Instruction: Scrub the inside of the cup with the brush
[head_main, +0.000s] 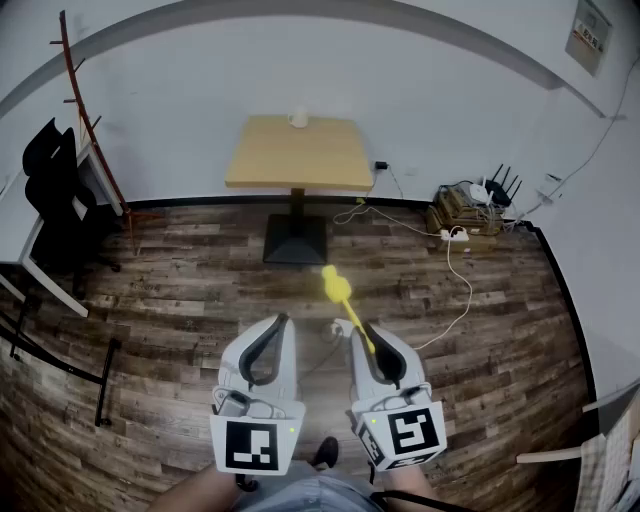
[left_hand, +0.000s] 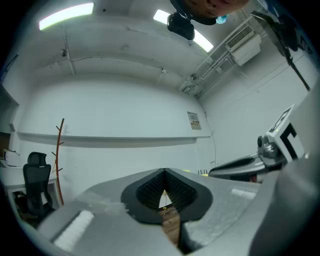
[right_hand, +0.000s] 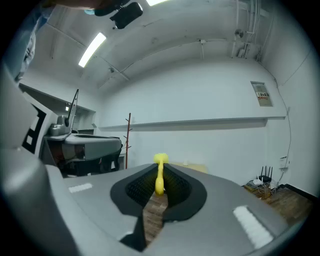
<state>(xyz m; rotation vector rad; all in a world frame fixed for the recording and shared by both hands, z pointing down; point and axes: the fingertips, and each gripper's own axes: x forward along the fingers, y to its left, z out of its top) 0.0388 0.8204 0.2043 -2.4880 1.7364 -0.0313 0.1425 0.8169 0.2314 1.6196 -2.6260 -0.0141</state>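
A white cup (head_main: 298, 118) stands at the far edge of a small wooden table (head_main: 300, 155) across the room. My right gripper (head_main: 352, 325) is shut on the handle of a yellow brush (head_main: 340, 297), whose head points forward over the floor. In the right gripper view the yellow brush (right_hand: 159, 175) sticks out between the dark pads, and the table (right_hand: 197, 167) shows pale beyond it. My left gripper (head_main: 283, 320) is held beside the right one, shut with nothing in it; its pads (left_hand: 150, 190) meet at the tips.
A black office chair (head_main: 55, 190) and a red coat stand (head_main: 90, 120) are at the left by a white desk (head_main: 25, 240). A power strip (head_main: 455, 235) with white cables and a router (head_main: 498, 188) lie at the right wall. Wooden floor lies between me and the table.
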